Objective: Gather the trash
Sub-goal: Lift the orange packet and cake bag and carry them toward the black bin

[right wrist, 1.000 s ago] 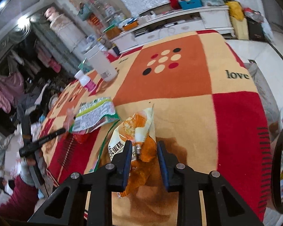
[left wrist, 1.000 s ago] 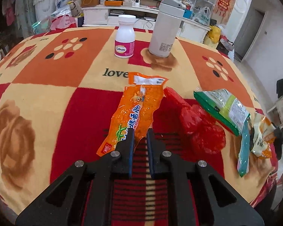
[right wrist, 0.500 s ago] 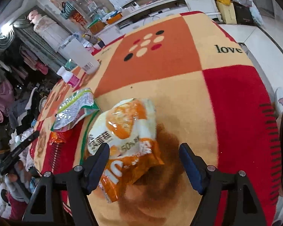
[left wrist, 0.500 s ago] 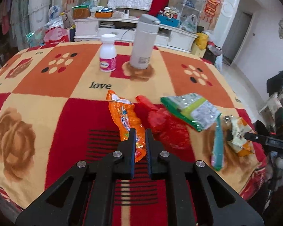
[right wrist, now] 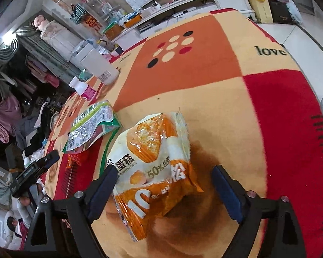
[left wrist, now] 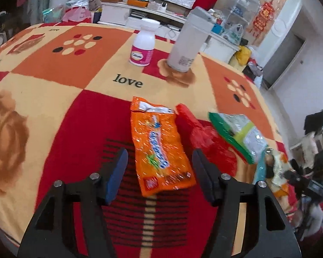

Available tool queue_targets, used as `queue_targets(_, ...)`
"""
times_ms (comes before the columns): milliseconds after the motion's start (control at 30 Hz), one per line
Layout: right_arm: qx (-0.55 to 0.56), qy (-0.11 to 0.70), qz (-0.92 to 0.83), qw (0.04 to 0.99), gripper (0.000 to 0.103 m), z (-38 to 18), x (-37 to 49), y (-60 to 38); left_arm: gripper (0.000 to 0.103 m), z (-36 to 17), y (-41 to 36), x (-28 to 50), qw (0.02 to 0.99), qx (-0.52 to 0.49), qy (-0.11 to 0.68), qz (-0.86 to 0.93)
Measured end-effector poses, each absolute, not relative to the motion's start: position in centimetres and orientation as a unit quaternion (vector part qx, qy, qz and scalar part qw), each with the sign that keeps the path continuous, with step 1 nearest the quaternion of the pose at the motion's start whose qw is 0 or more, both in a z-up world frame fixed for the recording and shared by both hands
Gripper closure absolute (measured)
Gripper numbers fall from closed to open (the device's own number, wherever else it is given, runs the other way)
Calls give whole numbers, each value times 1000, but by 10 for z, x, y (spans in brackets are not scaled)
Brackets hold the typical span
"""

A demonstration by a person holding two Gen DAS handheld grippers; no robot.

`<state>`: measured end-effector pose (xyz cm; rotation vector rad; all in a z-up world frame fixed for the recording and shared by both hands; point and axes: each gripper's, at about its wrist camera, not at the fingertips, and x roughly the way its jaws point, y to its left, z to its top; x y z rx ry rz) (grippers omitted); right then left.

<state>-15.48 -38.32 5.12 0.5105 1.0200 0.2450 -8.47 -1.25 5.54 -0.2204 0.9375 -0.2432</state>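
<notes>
My left gripper (left wrist: 160, 163) is open. A flat orange snack wrapper (left wrist: 159, 148) lies on the patterned cloth between its fingers. A crumpled red bag (left wrist: 204, 137) and a green and silver wrapper (left wrist: 239, 135) lie to its right. My right gripper (right wrist: 164, 179) is open. An orange and white cake wrapper (right wrist: 155, 167) lies on the cloth between its fingers. The green and silver wrapper shows in the right wrist view (right wrist: 90, 126) to the left. The left gripper also shows there (right wrist: 32, 172), far left.
A pink and white pill bottle (left wrist: 143, 43) and a tall white flask (left wrist: 190, 40) stand at the back of the table (left wrist: 43, 99). A white cabinet (left wrist: 152, 15) with clutter stands behind. The table's edge falls away on the right.
Both grippers have opened. The left one has let go of the orange snack wrapper, which now lies flat. The right one has let go of the cake wrapper.
</notes>
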Motion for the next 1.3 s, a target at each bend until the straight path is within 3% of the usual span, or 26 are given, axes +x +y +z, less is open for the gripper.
queue_targets(767,195,489,120,842,8,50,-144,-356,38,22,-61,-58,865,0,487,-120)
queue_targets(900,176,485,117,849,8,49,-146,-350,44,22,-58,-65,868,7,480,-125)
queue_targets(933,171,483,120,851,16,49,-147,-349,48,23,-54,-67,869,-2,478,-128)
queue_targets(967,169,478,126,853,33,50,-150,-348,52,24,-52,-68,869,-10,477,-130)
queue_targets(1067,169,472,137,855,40,51,-153,-348,62,31,-39,-73,868,-36,476,-134)
queue_targets(1300,163,454,155,862,52,65,-164,-347,66,52,-18,-94,875,-66,461,-132)
